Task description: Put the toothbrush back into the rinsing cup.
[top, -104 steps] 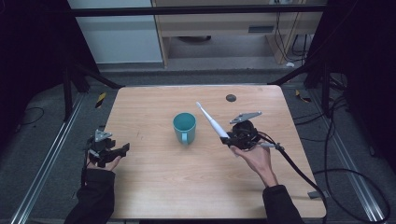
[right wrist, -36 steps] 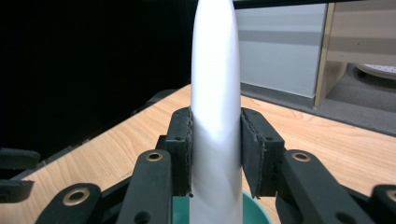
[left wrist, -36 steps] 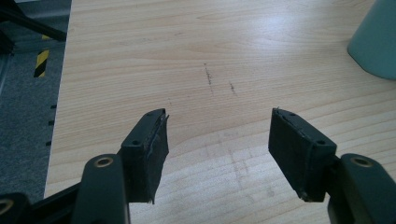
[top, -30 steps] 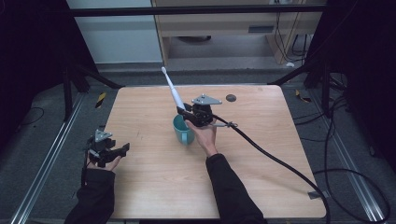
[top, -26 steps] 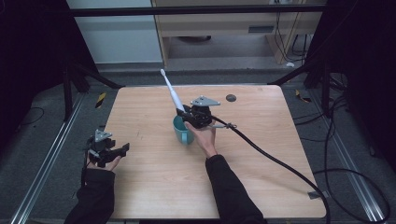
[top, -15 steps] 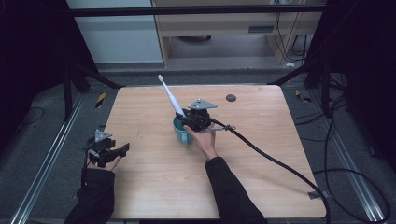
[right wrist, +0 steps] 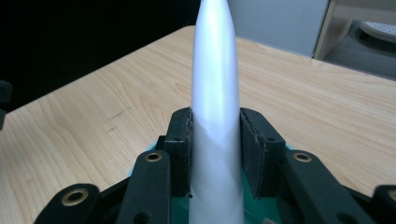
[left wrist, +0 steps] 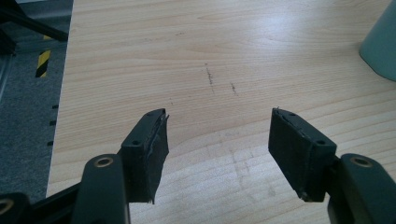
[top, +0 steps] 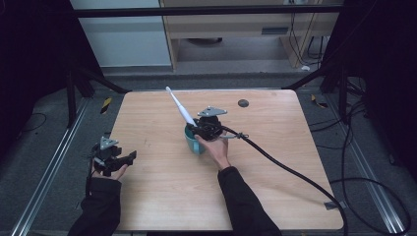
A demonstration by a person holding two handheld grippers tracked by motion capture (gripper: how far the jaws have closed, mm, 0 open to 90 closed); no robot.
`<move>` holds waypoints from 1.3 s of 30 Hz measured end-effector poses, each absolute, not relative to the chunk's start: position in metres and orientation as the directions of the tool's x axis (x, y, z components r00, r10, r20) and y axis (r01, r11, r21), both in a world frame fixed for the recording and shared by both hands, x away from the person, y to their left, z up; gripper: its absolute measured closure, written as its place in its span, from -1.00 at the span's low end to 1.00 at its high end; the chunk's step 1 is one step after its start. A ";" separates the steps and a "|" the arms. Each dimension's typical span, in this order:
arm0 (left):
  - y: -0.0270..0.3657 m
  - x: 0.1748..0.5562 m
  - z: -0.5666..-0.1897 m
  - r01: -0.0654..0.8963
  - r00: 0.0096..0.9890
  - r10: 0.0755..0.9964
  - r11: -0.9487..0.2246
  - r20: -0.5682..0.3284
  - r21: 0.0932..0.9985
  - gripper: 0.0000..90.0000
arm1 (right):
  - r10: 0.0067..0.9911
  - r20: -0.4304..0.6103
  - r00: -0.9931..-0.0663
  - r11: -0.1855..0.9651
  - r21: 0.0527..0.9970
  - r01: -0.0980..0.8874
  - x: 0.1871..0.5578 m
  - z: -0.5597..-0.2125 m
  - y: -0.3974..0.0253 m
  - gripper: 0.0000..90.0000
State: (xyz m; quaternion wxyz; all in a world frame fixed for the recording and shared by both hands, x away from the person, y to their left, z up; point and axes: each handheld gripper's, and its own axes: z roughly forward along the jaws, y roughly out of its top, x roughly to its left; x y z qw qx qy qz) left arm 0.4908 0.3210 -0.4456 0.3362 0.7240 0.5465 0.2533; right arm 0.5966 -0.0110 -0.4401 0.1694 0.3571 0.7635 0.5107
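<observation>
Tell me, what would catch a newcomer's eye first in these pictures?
Most striking is the long white tapered stick, clamped in the right tool and slanting up and away over the teal cup at the middle of the wooden table. Next comes the left tool, held near the table's left edge with its jaws wide apart and nothing between them.

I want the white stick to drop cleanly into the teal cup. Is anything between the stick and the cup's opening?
Nothing visible does. The right tongs are shut on the white stick, held tilted directly above the teal cup; in the right gripper view the teal rim sits just beneath the jaws.
</observation>
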 end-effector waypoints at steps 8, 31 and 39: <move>0.322 0.491 -0.446 0.621 0.273 0.962 -0.175 -0.001 0.764 -0.17 | 0.719 0.107 -0.687 0.214 0.906 0.365 0.595 -0.441 -0.012 0.47; 0.321 0.491 -0.446 0.622 0.274 0.962 -0.178 0.001 0.762 -0.17 | 0.723 0.113 -0.682 0.208 0.905 0.371 0.591 -0.441 -0.020 0.46; 0.320 0.491 -0.446 0.623 0.275 0.962 -0.179 0.002 0.761 -0.17 | 0.721 0.087 -0.687 0.250 0.892 0.376 0.589 -0.438 -0.021 0.45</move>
